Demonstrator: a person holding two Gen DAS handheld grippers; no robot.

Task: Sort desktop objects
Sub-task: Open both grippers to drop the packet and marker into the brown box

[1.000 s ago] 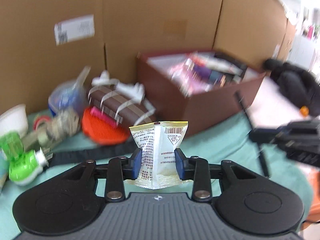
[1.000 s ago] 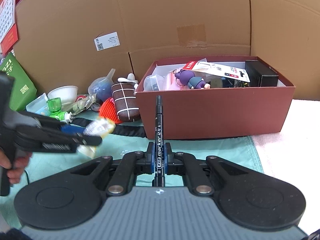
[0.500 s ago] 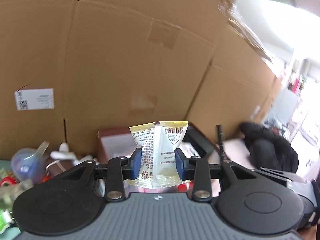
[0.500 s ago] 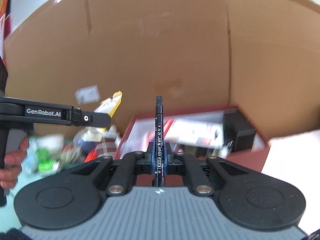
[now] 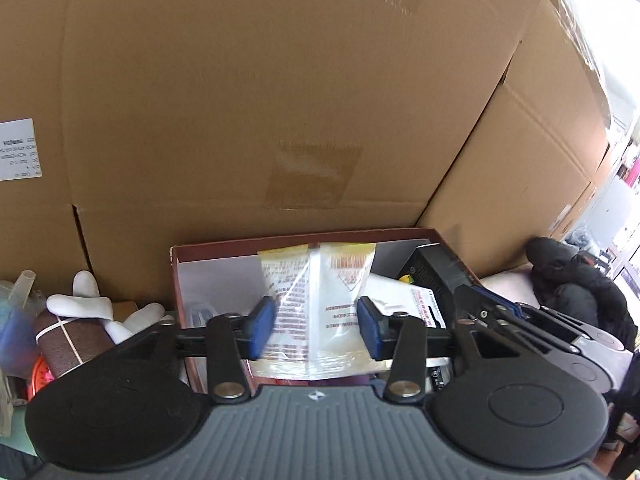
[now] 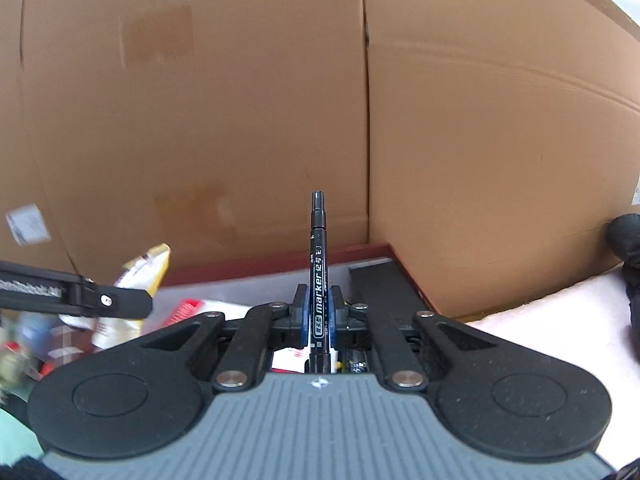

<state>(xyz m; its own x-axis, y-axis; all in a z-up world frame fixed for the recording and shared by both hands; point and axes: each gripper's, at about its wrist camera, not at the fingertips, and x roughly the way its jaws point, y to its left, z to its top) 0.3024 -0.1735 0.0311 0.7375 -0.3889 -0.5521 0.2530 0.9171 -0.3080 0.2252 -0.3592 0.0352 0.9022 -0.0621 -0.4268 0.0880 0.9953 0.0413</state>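
Both grippers now hang over the dark-red box (image 5: 400, 236), no longer over the green mat. Left gripper (image 5: 316, 326) jaws have just been opening, pads clear of the clear, yellow-edged printed sachet (image 5: 320, 304) between them. Right gripper (image 6: 319, 316) clamps a black marker (image 6: 319, 280) upright.
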